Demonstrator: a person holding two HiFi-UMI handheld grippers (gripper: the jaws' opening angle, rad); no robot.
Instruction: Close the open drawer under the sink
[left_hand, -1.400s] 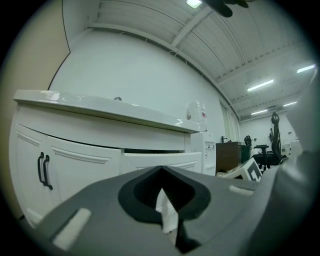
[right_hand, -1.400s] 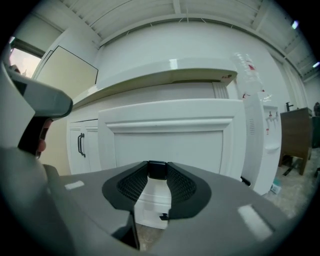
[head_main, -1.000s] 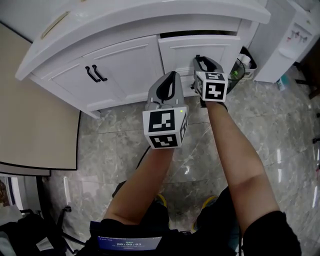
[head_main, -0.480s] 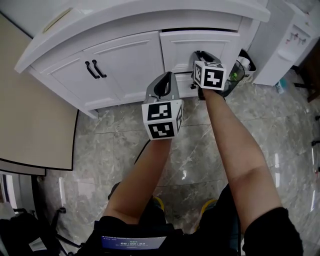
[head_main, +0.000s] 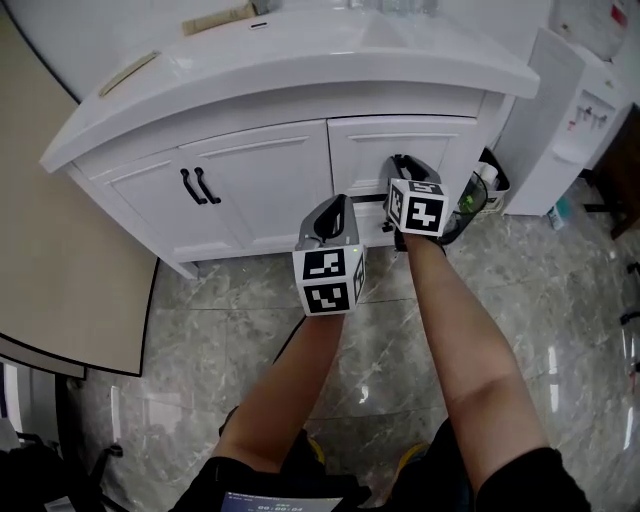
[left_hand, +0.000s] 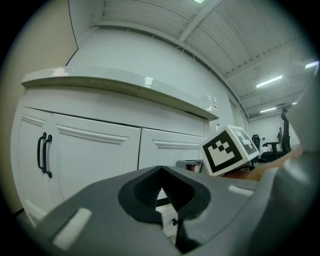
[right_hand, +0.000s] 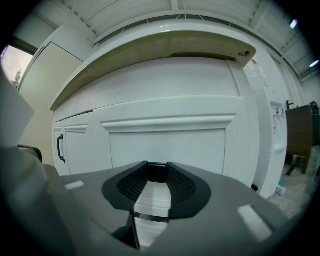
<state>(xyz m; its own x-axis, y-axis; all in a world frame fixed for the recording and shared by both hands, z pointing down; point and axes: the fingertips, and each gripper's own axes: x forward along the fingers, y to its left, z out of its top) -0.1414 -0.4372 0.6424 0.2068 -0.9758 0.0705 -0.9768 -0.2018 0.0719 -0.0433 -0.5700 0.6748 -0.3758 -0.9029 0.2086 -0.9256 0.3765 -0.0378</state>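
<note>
Grey marble floor (head_main: 200, 300) fills the lower half of the head view. A white sink counter (head_main: 300, 60) runs across the top, with its cabinet below.

- Two cabinet doors (head_main: 260, 180) sit left of centre.
- The drawer (head_main: 365, 150) is upper right of centre. Its front is almost level with the doors, and only a thin dark seam shows along its top edge.
- The right tongs (head_main: 403, 165) have their tips at the drawer front. They are narrowly apart, with a small dark piece between the tips. We cannot tell whether they pinch it.
- The left tongs (head_main: 335, 205) are at frame centre, short of the cabinet. Their tips meet on nothing.
- Paired black handles (head_main: 200, 185) are on the doors, upper left.
</note>
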